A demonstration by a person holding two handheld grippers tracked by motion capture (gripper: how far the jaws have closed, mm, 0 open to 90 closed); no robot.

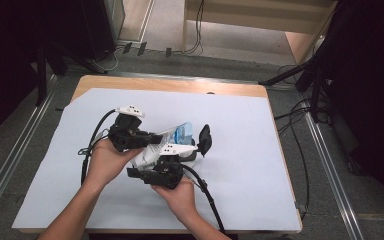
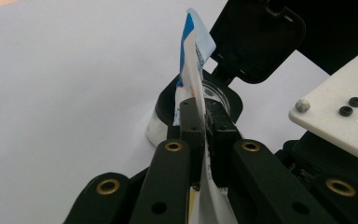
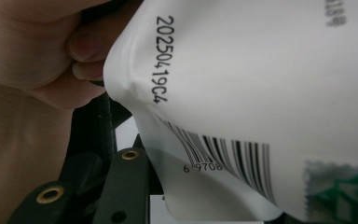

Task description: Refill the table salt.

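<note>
Step in hand, as judged: tipping a pouch's contents into an open container. The white-and-blue pouch (image 1: 166,142) is held between both grippers at table centre, its blue torn end aimed at the container (image 2: 168,105), a small clear tub with black rim and hinged black lid (image 2: 256,37) standing open, just to the right of the hands on the white sheet (image 1: 260,150). Left gripper (image 2: 204,122): jaws closed tight on the pouch's edge, film pinched flat between the pads, top of pouch rising above them over the tub's mouth. Right gripper (image 1: 166,170): sits on the near side under the pouch; its own view has the pouch's printed back (image 3: 261,93) w/ barcode & date code pressed close, one black jaw at lower left; the other jaw is hidden, so can't tell whether it clamps or merely props. Next move calls for lifting the pouch's low end while keeping the torn end over the tub, w/o tipping the tub. Hard to make out: whether the pouch is in fact open, whether anything flows, tub fill level. Person's left hand (image 3: 32,51) blocks part of the right gripper view.
</note>
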